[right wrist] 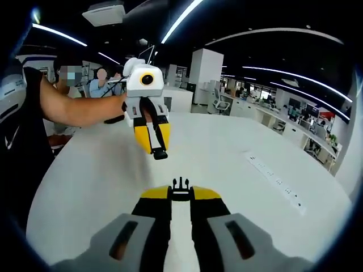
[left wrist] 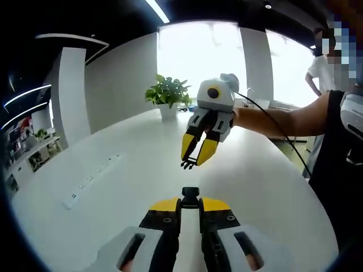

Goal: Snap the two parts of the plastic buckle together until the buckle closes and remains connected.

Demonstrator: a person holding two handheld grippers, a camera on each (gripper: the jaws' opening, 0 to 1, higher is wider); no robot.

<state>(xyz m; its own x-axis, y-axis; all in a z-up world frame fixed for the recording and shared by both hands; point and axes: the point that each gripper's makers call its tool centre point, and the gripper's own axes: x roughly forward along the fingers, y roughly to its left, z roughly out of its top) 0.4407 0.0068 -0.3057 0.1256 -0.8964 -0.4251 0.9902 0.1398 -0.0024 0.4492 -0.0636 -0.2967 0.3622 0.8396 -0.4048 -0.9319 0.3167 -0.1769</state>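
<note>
One potted plant (left wrist: 168, 95) beyond the right gripper (left wrist: 197, 152)

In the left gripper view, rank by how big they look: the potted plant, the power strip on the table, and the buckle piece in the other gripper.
Largest to smallest as they look:
1. Power strip, and it lies nearer the camera
2. Potted plant
3. Buckle piece in the right gripper

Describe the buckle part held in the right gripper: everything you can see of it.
The pronged buckle half is small, black and looks like plastic. It is pinched between the yellow-tipped jaws of the right gripper, its prongs sticking out past the tips. In the left gripper view the same piece hangs from that gripper above the white table, prongs pointing down towards the left gripper. It is apart from the other half.
</note>
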